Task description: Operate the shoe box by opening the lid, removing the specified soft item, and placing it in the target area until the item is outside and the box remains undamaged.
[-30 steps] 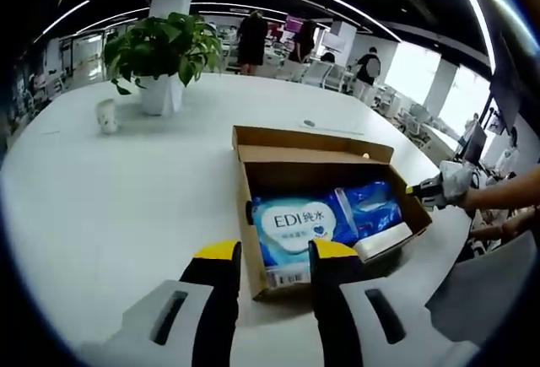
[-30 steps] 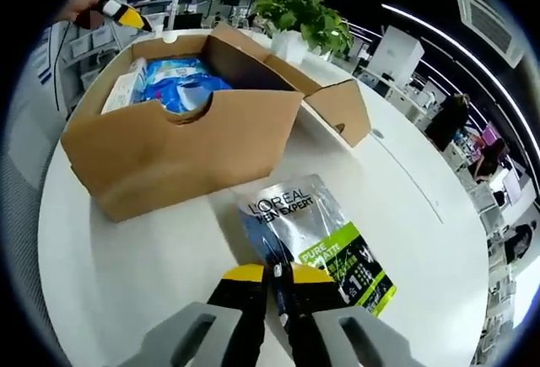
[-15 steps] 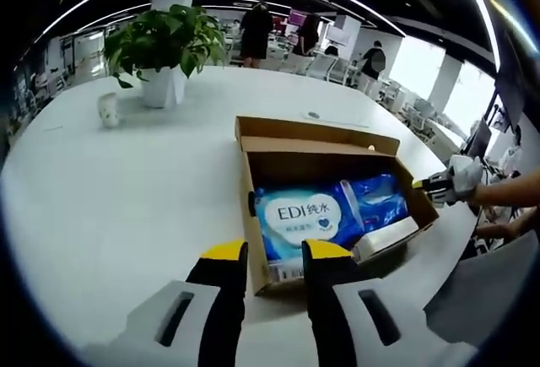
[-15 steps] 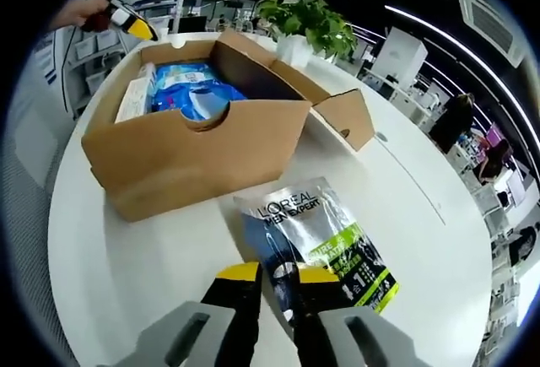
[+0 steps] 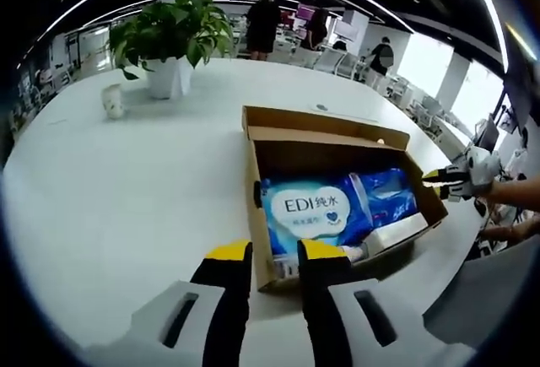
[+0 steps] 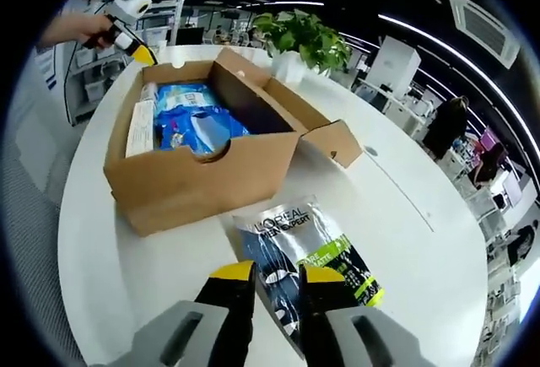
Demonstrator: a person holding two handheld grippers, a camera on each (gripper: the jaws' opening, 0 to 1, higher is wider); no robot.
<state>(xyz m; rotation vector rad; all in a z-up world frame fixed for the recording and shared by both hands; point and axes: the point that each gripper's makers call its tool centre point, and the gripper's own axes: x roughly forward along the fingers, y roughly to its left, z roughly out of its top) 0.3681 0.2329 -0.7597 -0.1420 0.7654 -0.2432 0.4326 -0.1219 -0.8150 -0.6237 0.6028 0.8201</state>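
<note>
Shoe box: open brown cardboard shoe box sits on the white round tabletop, its lid folded back flat behind it; in the right gripper view the same box shows a half-round notch in its near wall.
Box contents: blue soft pack with a white "EDI" label lies inside, beside a second blue pack and a flat white item along one wall.
Pouch: dark foil L'Oreal Men Expert pouch with green and white print lies flat on the tabletop outside the box, just beside its near wall.
Left gripper: left gripper, yellow-tipped with black fingers, hovers at the near corner of the box; fingers spread a little, nothing between them.
Right gripper: right gripper hangs over the near end of the pouch; fingers parted, whether they touch the pouch cannot be told. In the left gripper view it appears past the far end of the box, held by a person's hand.
Background: green potted plant in a white pot and a small white cup stand well apart from the box.
</note>
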